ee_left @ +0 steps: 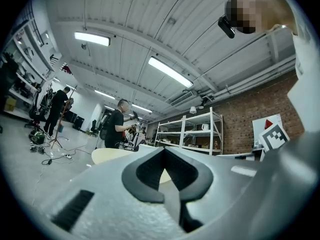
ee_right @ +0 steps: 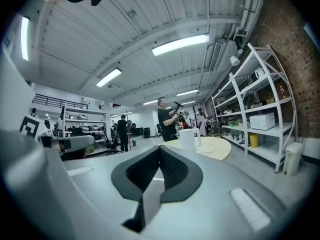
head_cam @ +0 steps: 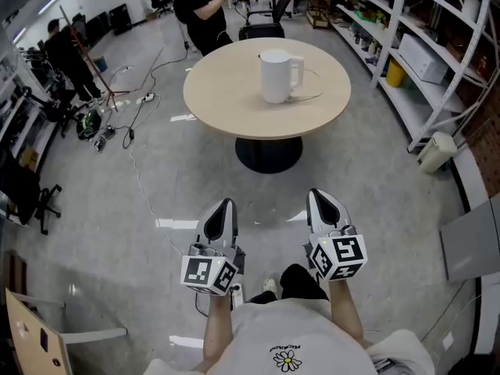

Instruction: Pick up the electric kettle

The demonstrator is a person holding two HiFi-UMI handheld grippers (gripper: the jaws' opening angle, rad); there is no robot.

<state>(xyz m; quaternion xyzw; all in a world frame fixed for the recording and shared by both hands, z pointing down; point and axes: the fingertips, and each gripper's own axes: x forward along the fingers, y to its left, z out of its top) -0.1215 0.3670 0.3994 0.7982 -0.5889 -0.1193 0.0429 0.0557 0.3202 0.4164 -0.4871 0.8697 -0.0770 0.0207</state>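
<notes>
A white electric kettle point(head_cam: 279, 75) stands upright on a round beige table point(head_cam: 226, 100), its handle to the right. The kettle point(ee_right: 187, 139) also shows ahead and a little right in the right gripper view. Both grippers are well short of the table, over the grey floor. My left gripper point(head_cam: 225, 206) is shut and holds nothing. My right gripper point(head_cam: 316, 195) is shut and empty too. In the left gripper view only the table edge point(ee_left: 107, 155) shows past the left gripper point(ee_left: 164, 151). The right gripper point(ee_right: 160, 150) fills the low part of its own view.
A person in black point(head_cam: 197, 10) stands behind the table beside an office chair point(head_cam: 264, 22). White shelving point(head_cam: 426, 49) runs along the right wall, with a white bin point(head_cam: 436, 151) at its foot. Cables point(head_cam: 137, 123) trail over the floor at left.
</notes>
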